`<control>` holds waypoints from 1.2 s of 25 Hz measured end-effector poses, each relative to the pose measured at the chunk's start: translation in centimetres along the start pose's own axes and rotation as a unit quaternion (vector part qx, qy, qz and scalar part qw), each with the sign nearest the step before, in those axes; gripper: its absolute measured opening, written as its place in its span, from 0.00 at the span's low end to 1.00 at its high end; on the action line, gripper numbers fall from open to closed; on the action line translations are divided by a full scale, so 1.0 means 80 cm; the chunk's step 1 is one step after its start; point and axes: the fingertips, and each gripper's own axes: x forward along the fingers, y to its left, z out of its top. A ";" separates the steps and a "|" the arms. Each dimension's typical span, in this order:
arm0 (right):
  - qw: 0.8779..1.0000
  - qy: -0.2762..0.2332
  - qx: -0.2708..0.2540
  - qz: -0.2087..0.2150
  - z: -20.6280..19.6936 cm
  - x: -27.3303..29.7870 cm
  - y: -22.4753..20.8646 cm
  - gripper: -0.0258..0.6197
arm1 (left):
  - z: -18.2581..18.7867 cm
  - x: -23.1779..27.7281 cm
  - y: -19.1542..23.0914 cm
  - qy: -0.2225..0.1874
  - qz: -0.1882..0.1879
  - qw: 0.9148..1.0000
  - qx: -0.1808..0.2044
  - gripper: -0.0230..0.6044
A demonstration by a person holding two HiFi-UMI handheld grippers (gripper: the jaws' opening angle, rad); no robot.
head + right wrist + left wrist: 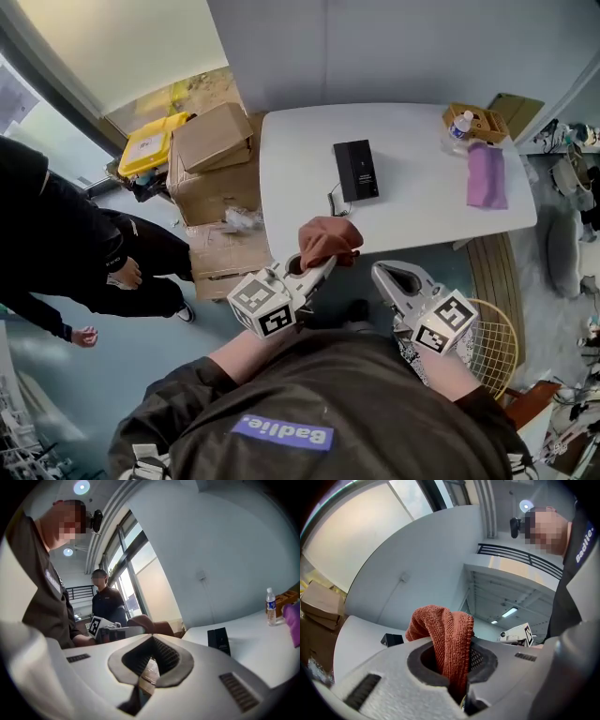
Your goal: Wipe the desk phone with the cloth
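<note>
The black desk phone (356, 171) lies flat near the middle of the white table (422, 211); it also shows small in the left gripper view (392, 640) and the right gripper view (218, 640). A rust-red cloth (328, 242) hangs bunched over the table's near edge, and my left gripper (323, 262) is shut on it. In the left gripper view the cloth (445, 639) fills the hollow between the jaws of the left gripper (457, 660). My right gripper (389, 274) is held off the table's near edge, shut, with nothing in it (152, 641).
A purple cloth (486, 175), a water bottle (460, 124) and a wooden tray (480, 120) sit at the table's far right. Cardboard boxes (216, 150) and a yellow case (150, 142) stand left of the table. A person in black (75, 253) stands at left. A wire basket (492, 347) is below right.
</note>
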 end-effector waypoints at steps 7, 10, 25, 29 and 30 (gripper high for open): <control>0.998 0.023 -0.022 0.053 0.001 0.007 0.024 0.08 | 0.050 -0.028 -0.043 -0.038 0.020 0.999 0.028 0.09; 0.997 0.014 -0.026 0.067 0.014 0.004 0.026 0.08 | 0.059 -0.030 -0.053 -0.051 0.033 0.998 0.026 0.09; 0.996 -0.002 -0.032 0.084 0.024 -0.020 0.022 0.08 | 0.053 -0.015 -0.084 -0.053 0.051 0.996 0.041 0.09; 0.996 0.000 -0.024 0.082 0.022 -0.021 0.016 0.08 | 0.050 -0.010 -0.082 -0.051 0.050 0.997 0.037 0.09; 0.996 0.001 -0.022 0.081 0.021 -0.022 0.015 0.08 | 0.051 -0.010 -0.082 -0.050 0.050 0.997 0.037 0.09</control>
